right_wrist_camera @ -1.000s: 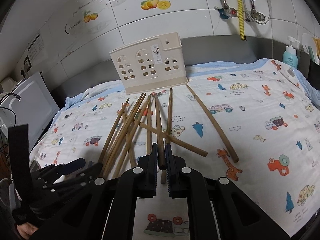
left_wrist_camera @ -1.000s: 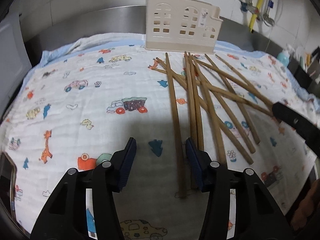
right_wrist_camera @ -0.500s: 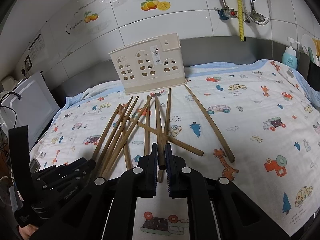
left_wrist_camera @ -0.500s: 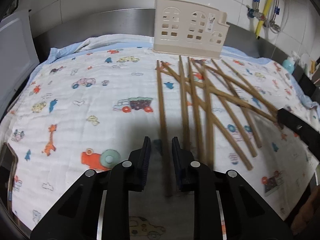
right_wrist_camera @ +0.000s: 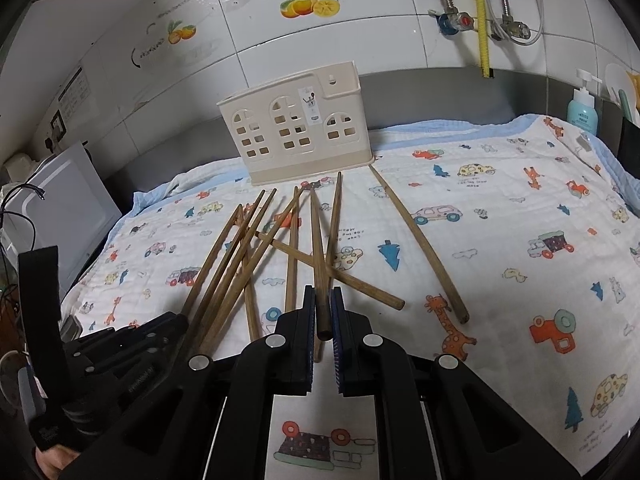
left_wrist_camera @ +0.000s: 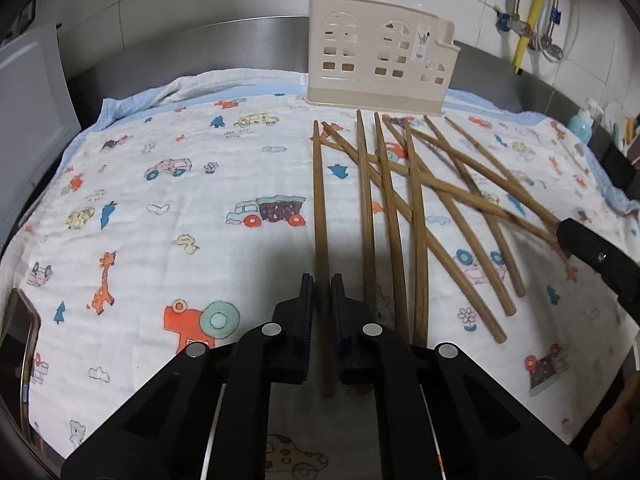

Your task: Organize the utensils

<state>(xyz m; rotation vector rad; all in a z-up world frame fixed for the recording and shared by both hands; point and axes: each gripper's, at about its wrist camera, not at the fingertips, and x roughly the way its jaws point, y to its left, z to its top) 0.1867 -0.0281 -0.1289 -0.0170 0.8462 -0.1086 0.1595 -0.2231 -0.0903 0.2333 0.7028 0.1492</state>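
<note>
Several brown wooden chopsticks (left_wrist_camera: 416, 216) lie crossed on a cartoon-print cloth (left_wrist_camera: 168, 216), in front of a cream plastic utensil holder (left_wrist_camera: 380, 64) at the back. My left gripper (left_wrist_camera: 322, 284) is shut on the leftmost chopstick (left_wrist_camera: 319, 200), near its near end. My right gripper (right_wrist_camera: 323, 300) is shut on another chopstick (right_wrist_camera: 318, 240), whose butt end sticks out between the jaws. The pile (right_wrist_camera: 248, 252) and the holder (right_wrist_camera: 296, 128) also show in the right wrist view. The left gripper's body (right_wrist_camera: 120, 360) shows at lower left there.
A single chopstick (right_wrist_camera: 416, 240) lies apart to the right of the pile. A white appliance (right_wrist_camera: 56, 208) stands at the left edge. A blue soap bottle (right_wrist_camera: 582, 112) stands at the back right. Pipes and a yellow hose (right_wrist_camera: 484, 16) run down the tiled wall.
My left gripper moved right over the leftmost chopstick and closed from wide open onto it. My right gripper stayed shut on its chopstick, barely moving.
</note>
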